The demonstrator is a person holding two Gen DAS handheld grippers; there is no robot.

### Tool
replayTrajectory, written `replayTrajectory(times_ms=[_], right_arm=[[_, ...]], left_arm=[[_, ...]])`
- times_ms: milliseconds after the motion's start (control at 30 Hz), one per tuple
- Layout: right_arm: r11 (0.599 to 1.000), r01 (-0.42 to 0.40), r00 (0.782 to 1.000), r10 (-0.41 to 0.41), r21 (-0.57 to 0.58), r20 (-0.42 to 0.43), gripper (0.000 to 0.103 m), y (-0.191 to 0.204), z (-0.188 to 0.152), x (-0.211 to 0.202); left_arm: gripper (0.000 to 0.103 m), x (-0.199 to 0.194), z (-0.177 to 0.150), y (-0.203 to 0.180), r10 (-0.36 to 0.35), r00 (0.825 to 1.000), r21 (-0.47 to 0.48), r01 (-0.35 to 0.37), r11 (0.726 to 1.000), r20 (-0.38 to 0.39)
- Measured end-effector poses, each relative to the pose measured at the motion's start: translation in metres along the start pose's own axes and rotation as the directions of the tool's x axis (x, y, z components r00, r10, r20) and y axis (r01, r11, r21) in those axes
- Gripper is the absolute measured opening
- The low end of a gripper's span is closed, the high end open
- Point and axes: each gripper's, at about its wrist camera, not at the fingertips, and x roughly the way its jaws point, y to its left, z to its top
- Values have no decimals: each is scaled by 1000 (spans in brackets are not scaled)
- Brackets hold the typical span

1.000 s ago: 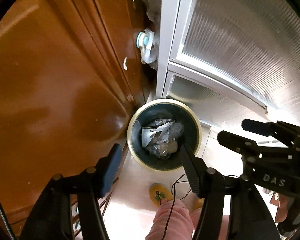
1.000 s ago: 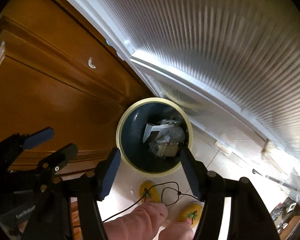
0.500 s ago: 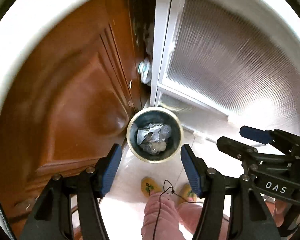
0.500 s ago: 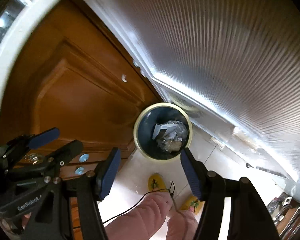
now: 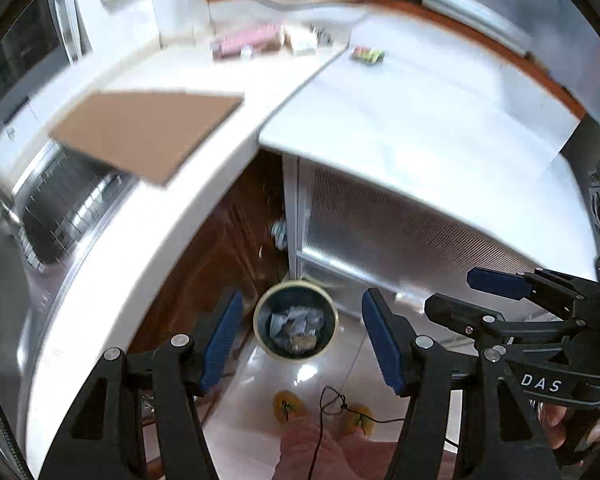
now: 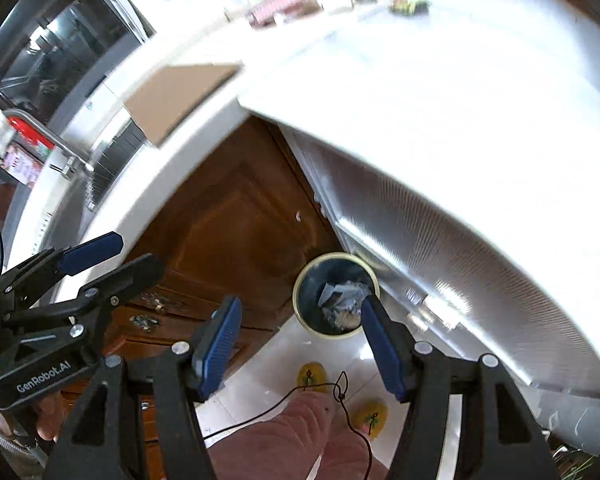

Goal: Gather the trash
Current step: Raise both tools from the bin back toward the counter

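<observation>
Both grippers are held high above the floor and pitched steeply downward, side by side, each visible in the other's camera.

Left gripper (image 5: 302, 338): the jaws stand wide apart with nothing between the blue pads (image 5: 222, 336). In the left wrist view, the waste bin (image 5: 295, 320) appears far below, framed in the gap between the two fingers. The hand (image 6: 50, 420) on this gripper's handle is partly visible at the lower left edge of the right wrist view.

Right gripper (image 6: 300, 340): the jaws likewise stand wide apart and empty. In its own view, its right-hand finger overlaps the bin's rim. Fingers of the person's right hand (image 5: 572, 428) wrap the handle at the lower right of the left wrist view.

Waste bin: a round dark container with a pale yellow rim, standing on the glossy tiled floor (image 5: 260, 420) in the corner between a brown wooden cabinet door (image 6: 236, 232) and a white appliance with a ribbed front panel (image 5: 400, 236). It contains crumpled trash (image 5: 296, 326), including paper or plastic pieces; individual items cannot be resolved.

Below the grippers, the person's pink trouser legs (image 6: 284, 436) and two yellow slippers (image 5: 286, 406) are visible, with a thin black cable (image 6: 348, 412) hanging over them.

Upper area: a white countertop (image 5: 140, 240) carries a flat brown cardboard sheet (image 5: 148, 132) whose corner overhangs a dish rack (image 5: 60, 208). Small blurred items lie at the back of the counter, including a pink package (image 5: 246, 40). A small colourful packet (image 5: 367, 55) lies on the appliance's top.
</observation>
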Motion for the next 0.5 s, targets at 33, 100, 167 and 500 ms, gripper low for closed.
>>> replayTrajectory(times_ms=[33, 100, 167, 500], right_arm=[[1000, -3, 1000, 3, -7, 18, 63, 1, 3, -12], [1000, -9, 999, 10, -20, 44, 63, 2, 11, -33], [999, -22, 997, 24, -33, 74, 63, 3, 17, -49], [991, -64, 976, 87, -120, 199, 63, 12, 54, -110]], left_arm=[[67, -10, 4, -4, 5, 1000, 7, -5, 1000, 18], [71, -31, 16, -14, 23, 998, 15, -24, 1000, 61], [71, -51, 25, -19, 26, 995, 13, -28, 1000, 95], [72, -105, 56, -31, 123, 975, -28, -119, 992, 187]])
